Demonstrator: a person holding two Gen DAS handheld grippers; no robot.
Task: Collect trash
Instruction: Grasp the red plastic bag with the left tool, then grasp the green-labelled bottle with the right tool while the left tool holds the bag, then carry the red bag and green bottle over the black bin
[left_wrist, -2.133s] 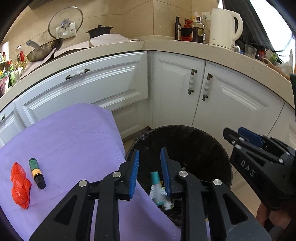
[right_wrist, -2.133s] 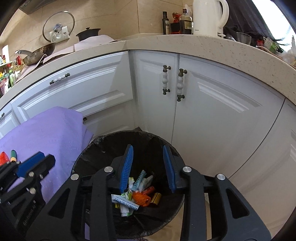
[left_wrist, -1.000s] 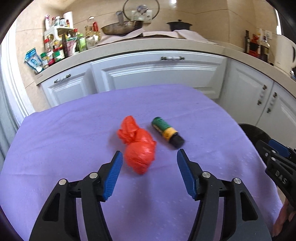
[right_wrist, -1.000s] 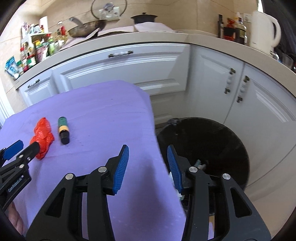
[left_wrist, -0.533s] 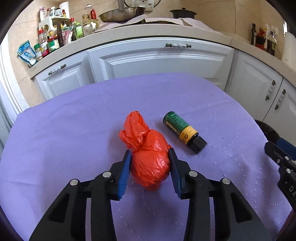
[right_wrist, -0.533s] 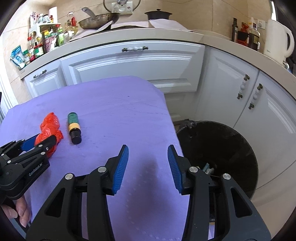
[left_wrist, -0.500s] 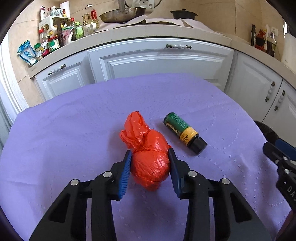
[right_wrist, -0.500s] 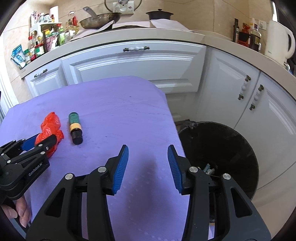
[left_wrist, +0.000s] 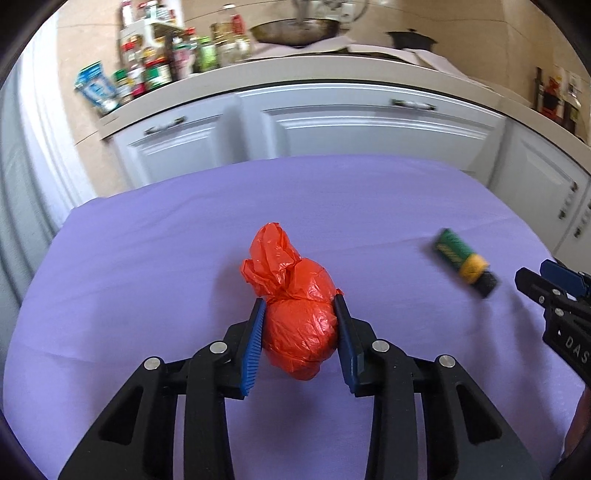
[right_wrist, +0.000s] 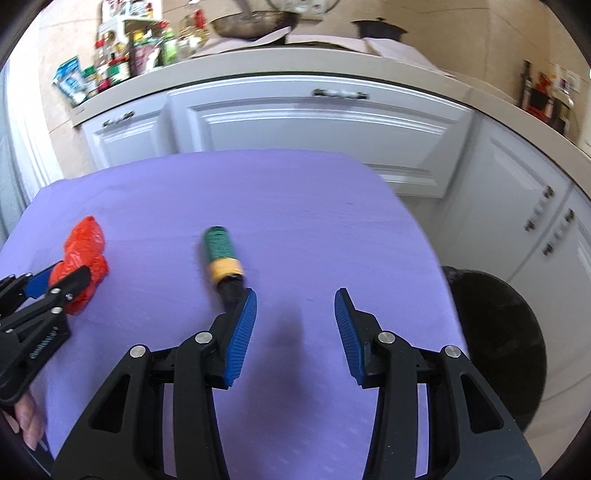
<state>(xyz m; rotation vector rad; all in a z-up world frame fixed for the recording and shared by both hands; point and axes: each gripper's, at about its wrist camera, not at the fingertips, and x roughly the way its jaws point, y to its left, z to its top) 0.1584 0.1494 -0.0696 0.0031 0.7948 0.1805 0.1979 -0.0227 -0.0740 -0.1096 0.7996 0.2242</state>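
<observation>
bag (left_wrist: 299, 325) on tablecloth (left_wrist: 147, 266), bottle (left_wrist: 463, 260) to its right

The green bottle (left_wrist: 464, 261) is smeared by motion in both views, so its label cannot be read; in the right wrist view its dark cap end slips behind the right tool (right_wrist: 294, 317)'s left finger. Beyond the table (left_wrist: 147, 258), the jars and packets (left_wrist: 147, 70) on the counter are too blurred to name. The black bin (right_wrist: 498, 332) beside the table is partly hidden by its edge and the tool's right arm, contents unseen.
</observation>
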